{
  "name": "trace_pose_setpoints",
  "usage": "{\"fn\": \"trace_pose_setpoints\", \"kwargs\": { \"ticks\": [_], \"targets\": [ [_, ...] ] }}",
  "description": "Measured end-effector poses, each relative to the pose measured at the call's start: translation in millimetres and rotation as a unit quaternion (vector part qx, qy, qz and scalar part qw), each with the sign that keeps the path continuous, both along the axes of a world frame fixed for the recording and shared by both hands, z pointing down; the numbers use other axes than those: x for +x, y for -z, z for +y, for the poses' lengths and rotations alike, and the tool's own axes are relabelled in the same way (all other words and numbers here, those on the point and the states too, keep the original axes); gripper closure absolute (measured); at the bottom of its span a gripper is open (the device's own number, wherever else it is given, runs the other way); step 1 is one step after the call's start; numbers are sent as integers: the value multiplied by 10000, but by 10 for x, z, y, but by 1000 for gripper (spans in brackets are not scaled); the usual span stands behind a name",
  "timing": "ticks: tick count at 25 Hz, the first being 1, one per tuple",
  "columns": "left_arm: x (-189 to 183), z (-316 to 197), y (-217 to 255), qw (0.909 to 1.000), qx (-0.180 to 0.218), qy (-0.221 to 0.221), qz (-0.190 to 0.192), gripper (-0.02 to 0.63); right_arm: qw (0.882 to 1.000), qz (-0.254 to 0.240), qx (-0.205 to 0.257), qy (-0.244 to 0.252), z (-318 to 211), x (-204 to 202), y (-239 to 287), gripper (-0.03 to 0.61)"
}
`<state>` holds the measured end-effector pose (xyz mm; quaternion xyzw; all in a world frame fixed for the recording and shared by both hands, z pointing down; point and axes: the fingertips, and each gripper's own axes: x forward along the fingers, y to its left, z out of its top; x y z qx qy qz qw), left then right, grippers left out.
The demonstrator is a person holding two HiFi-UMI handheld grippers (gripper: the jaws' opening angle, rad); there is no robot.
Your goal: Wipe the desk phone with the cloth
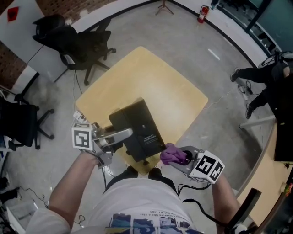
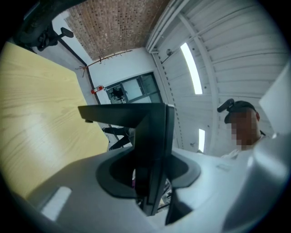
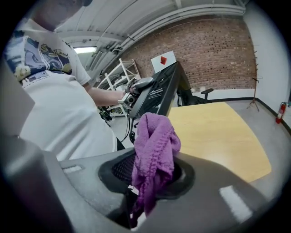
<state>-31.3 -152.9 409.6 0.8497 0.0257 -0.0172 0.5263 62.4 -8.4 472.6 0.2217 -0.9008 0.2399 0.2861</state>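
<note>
The black desk phone (image 1: 137,130) is lifted off the wooden table (image 1: 151,77) near its front edge and tilted, its labelled underside towards me. My left gripper (image 1: 124,135) is shut on the phone's left edge; in the left gripper view the dark phone body (image 2: 152,150) stands pinched between the jaws. My right gripper (image 1: 177,158) is shut on a bunched purple cloth (image 1: 172,154), which sits at the phone's lower right corner. In the right gripper view the cloth (image 3: 154,145) sticks up from between the jaws, and the phone (image 3: 157,95) is just beyond it.
Black office chairs stand behind the table (image 1: 84,43) and at the left (image 1: 20,123). A person (image 1: 270,77) sits at the right by another desk. A red fire extinguisher (image 1: 203,13) stands at the far wall. Cables hang below the table's front edge.
</note>
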Motion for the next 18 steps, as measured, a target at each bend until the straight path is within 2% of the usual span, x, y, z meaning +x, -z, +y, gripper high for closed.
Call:
{"fn": "trace_pose_setpoints", "kwargs": {
  "ticks": [2, 5, 8, 12, 15, 18],
  "targets": [
    [-2, -3, -29, 9999, -26, -121, -1, 433, 9995, 49, 47, -316, -59, 123, 21, 476],
    [52, 1, -73, 9988, -129, -471, 54, 434, 9937, 61, 226, -1093, -201, 336, 88, 476],
    [85, -74, -306, 9961, -1, -835, -294, 433, 9802, 116, 487, -1916, -314, 493, 146, 476],
    [230, -144, -653, 9905, -58, -1269, -518, 434, 9595, 304, 706, -2711, -329, 623, 182, 476],
    [343, -222, -951, 9861, -97, -1514, -673, 434, 9457, 334, 657, -3166, -279, 660, 185, 476],
    [421, -317, -1290, 9820, -132, -1689, -839, 434, 9391, 372, 589, -3366, -216, 621, 176, 476]
  ]
}}
